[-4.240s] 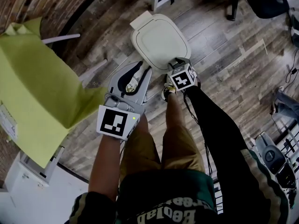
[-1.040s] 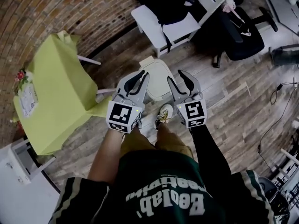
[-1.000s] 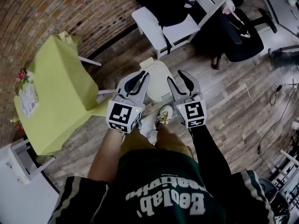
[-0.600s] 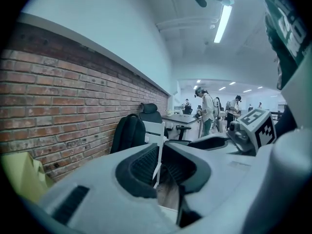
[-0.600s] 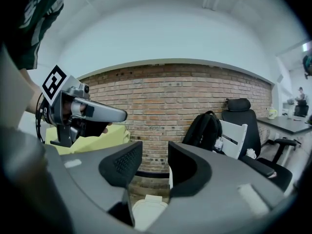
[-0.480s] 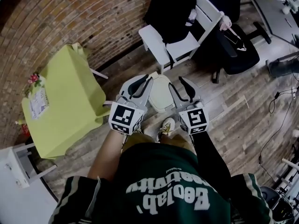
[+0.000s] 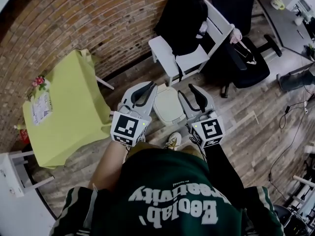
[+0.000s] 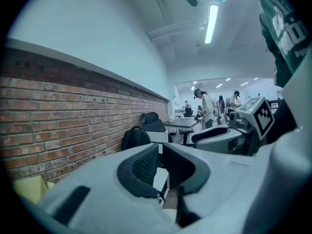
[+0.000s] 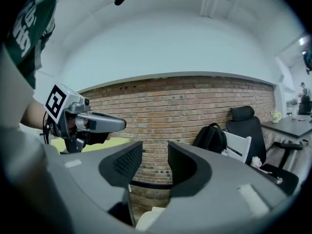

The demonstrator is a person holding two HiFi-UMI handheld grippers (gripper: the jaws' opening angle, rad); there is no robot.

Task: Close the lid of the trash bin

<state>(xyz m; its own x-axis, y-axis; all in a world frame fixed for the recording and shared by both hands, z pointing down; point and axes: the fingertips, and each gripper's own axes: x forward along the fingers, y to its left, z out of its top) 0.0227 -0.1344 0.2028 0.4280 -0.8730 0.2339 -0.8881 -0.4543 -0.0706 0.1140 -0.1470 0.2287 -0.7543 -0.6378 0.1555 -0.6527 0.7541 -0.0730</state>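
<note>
The white trash bin (image 7: 167, 107) stands on the wood floor with its lid lying flat and closed. Both grippers hang high above it, one on each side, touching nothing. My left gripper (image 7: 153, 86) is to the bin's left, its curved fingers meeting at the tips with nothing in them; in the left gripper view this gripper (image 8: 160, 152) points level along the brick wall. My right gripper (image 7: 185, 89) is to the bin's right with its jaws apart and empty. In the right gripper view this gripper (image 9: 155, 155) faces the brick wall, with a pale sliver of the bin (image 9: 151, 217) below.
A table under a yellow-green cloth (image 7: 69, 107) stands to the left. Behind the bin are a white chair (image 7: 189, 58) with a black backpack (image 7: 184, 18) and a black office chair (image 7: 248, 58). The person's shoe (image 7: 172, 141) is just in front of the bin.
Both grippers have risen away from the bin, which now looks smaller and farther below. Four seconds ago the right gripper was down at the lid's front edge. The lid stays closed.
</note>
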